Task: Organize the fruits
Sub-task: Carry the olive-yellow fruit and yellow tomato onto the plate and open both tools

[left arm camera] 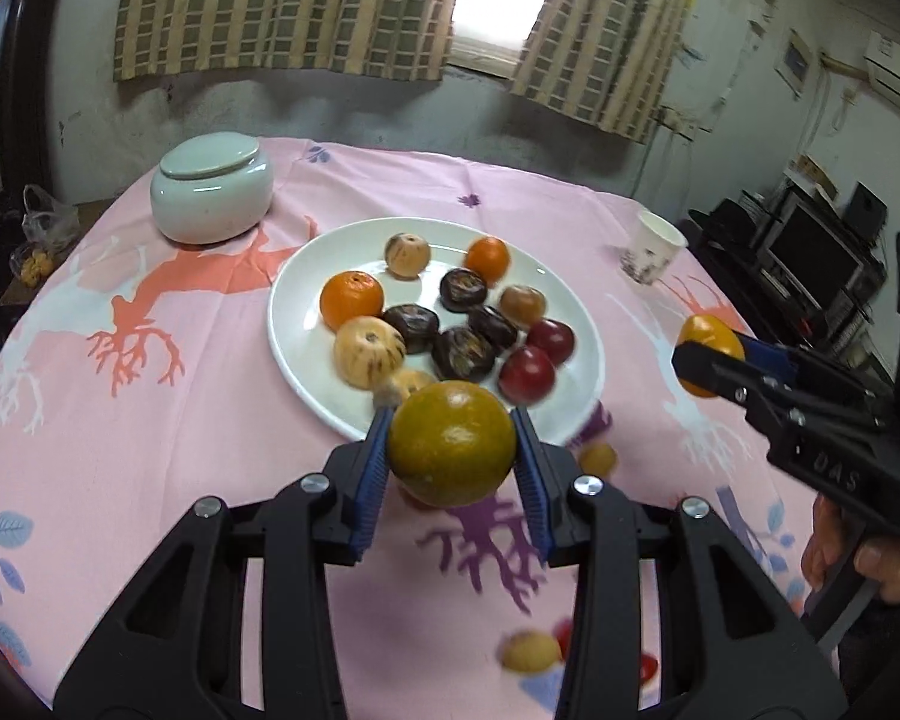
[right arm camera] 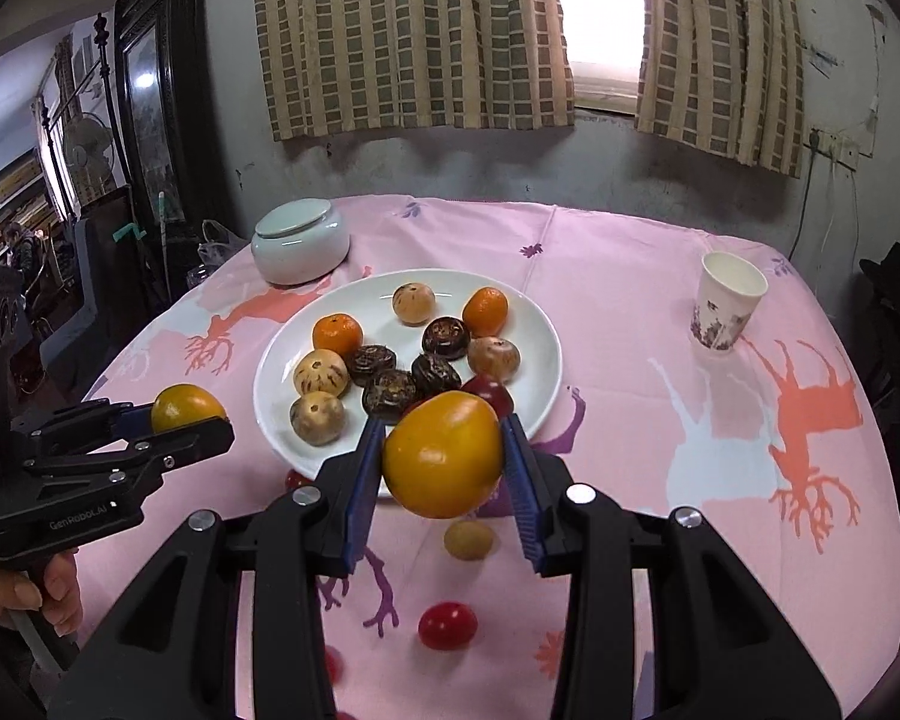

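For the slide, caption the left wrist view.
Left tool holds a greenish-orange citrus short of the white plate of mixed fruit; right tool carries an orange fruit.

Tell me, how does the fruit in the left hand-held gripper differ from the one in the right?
The left hand-held gripper holds a fruit that is round, dull and greenish-orange. The right hand-held gripper holds a fruit that is brighter yellow-orange, glossier and slightly egg-shaped. Both are pinched between blue pads, off the pink cloth, near the white plate's front rim.
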`<state>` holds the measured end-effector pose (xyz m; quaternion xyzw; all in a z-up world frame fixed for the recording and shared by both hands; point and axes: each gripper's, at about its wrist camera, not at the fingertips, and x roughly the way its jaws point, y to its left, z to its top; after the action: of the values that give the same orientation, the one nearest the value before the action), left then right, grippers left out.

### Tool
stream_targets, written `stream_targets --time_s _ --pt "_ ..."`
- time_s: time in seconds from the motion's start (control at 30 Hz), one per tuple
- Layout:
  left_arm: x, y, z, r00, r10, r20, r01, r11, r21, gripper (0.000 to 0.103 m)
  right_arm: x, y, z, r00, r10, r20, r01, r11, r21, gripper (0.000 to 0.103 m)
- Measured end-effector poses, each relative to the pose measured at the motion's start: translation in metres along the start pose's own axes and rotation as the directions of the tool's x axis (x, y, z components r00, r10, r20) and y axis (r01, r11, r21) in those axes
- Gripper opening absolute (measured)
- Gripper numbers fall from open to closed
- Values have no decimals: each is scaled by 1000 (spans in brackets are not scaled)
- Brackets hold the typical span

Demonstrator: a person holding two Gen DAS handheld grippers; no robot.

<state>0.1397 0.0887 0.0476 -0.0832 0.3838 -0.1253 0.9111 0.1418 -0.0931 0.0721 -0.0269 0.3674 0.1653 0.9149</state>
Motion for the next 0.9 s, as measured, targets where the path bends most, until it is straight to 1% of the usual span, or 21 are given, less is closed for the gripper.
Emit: stream_targets --time_s 0.17,0.3,0.37,0.4,0.43,0.5,0.53,0.6,0.7,0.73,0.83,0.9 --pt "44 13 26 998 56 -24 -57 998 -40 40 54 0 17 999 -20 -37 19 1000 -23 40" --pt "63 18 36 994 105 -21 -106 994 -38 40 86 -2 26 999 -6 -47 5 1000 -22 40" --pt "68 19 39 991 133 -17 -134 990 -44 40 95 -4 28 999 -11 -32 11 1000 0 40" --pt "68 18 39 990 144 -10 -144 989 -44 48 98 -6 29 1000 -5 -30 5 1000 12 43" --pt "66 16 39 987 159 2 -159 986 -42 64 99 -9 29 999 9 -34 -8 1000 25 46" --pt "57 12 39 980 192 48 -190 981 -36 77 93 -15 26 1000 10 -6 -9 998 62 64" --pt "54 9 39 978 198 62 -197 980 -27 79 88 -18 25 1000 12 15 -13 997 76 65" --pt "47 4 38 978 200 65 -200 980 -4 80 79 -22 23 999 26 24 -28 996 83 65" --pt "37 -4 33 973 220 65 -222 975 10 84 63 -29 18 999 28 22 -30 995 98 65" --pt "32 -7 30 974 217 67 -219 976 14 88 58 -31 15 999 37 19 -39 994 104 65" --pt "16 -16 18 971 227 79 -230 973 32 91 37 -34 0 999 47 2 -47 992 114 66" --pt "7 -22 8 972 221 79 -225 973 48 93 23 -34 -13 998 57 -2 -57 992 115 67"
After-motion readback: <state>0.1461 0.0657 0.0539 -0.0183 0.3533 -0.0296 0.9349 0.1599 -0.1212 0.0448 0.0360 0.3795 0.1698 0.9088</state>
